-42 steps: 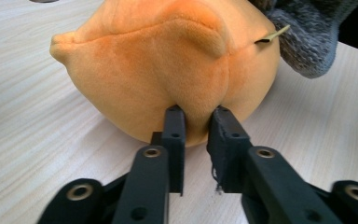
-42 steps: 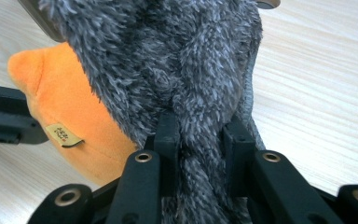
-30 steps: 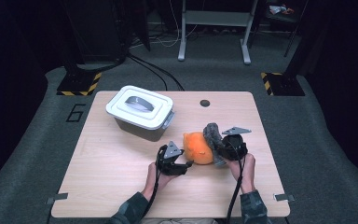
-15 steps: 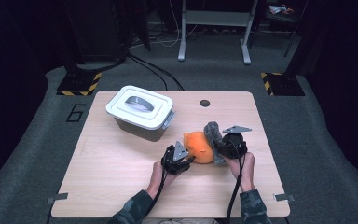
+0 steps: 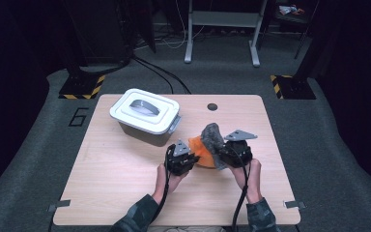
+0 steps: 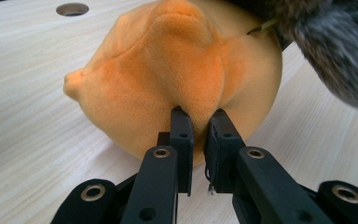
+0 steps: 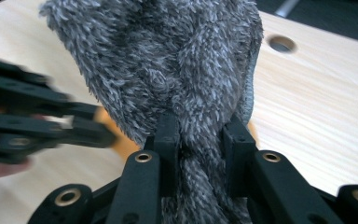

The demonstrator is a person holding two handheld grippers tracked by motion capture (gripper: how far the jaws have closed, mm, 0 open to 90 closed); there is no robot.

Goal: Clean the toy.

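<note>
An orange plush piece (image 6: 177, 70) lies on the wooden table (image 5: 111, 183) right of centre, also seen as the orange plush (image 5: 202, 150) from above. My left gripper (image 6: 199, 122) has just been closing and now pinches a fold of the orange fabric; the left gripper (image 5: 189, 155) sits at its left side. A grey furry cloth (image 7: 168, 60) is bunched between the jaws of my right gripper (image 7: 200, 128), which is shut on it. From above, the grey cloth (image 5: 212, 135) rises over the orange plush, with the right gripper (image 5: 223, 155) beside it.
A white lidded box (image 5: 145, 115) with a grey handle stands at the table's back left. A small round hole (image 5: 212, 106) lies near the far edge. Bare wood stretches along the left and front of the table.
My left gripper moved right up to the orange plush and closed on it. My right gripper lifted the grey cloth slightly.
</note>
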